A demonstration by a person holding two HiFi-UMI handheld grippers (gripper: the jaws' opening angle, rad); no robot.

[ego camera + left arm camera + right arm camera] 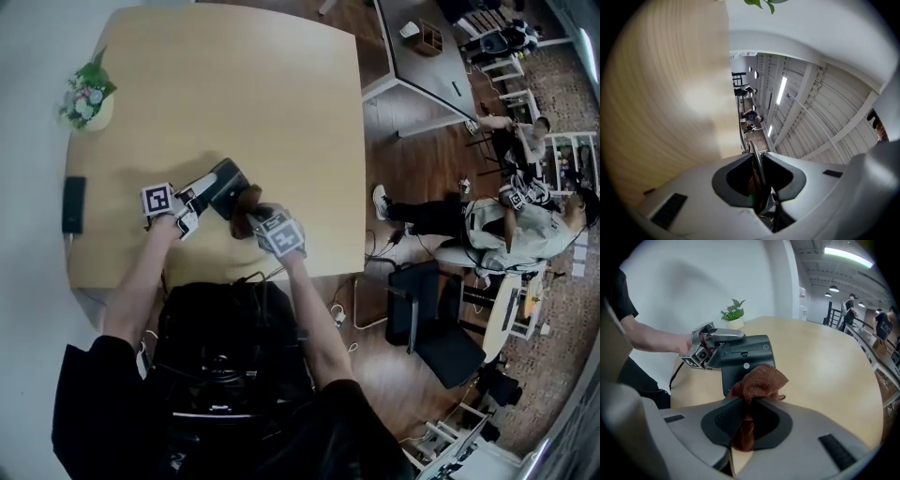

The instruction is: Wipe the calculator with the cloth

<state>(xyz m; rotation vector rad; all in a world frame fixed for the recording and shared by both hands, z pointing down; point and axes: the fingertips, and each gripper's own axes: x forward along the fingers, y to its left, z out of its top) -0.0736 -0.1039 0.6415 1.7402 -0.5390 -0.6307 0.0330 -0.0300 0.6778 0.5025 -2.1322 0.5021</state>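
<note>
Two hand-held tools meet over the near edge of the pale wooden counter [281, 112], each carried by a bare forearm in a black sleeve. The right tool [255, 221] has its jaws clamped on a rust-brown cloth [759, 380]: the fabric is pinched between the dark pads, a bunch standing out in front of them and a strip hanging down behind. That bunched end sits against the lower part of a black rectangular calculator [747, 355], which shows the right gripper view a dark panel bearing a small round white spot (no keys can be seen there). The left tool [204, 195] grips the calculator from the side, its jaws closed on the edge; in the left gripper view only a thin dark rim of the device stands between the pads. Seen from the head view, the calculator lies at a slant over the near middle of the counter, between the two marker cubes; whether it rests on the wood I cannot tell. A flat black slab [73, 203] lies apart at the counter's left edge. Farther off, at the far left corner, stands a small green plant in a white pot [89, 98]. Beyond the counter, on the wooden floor to the right, are a black chair [441, 323] and a seated person [525, 225].
</note>
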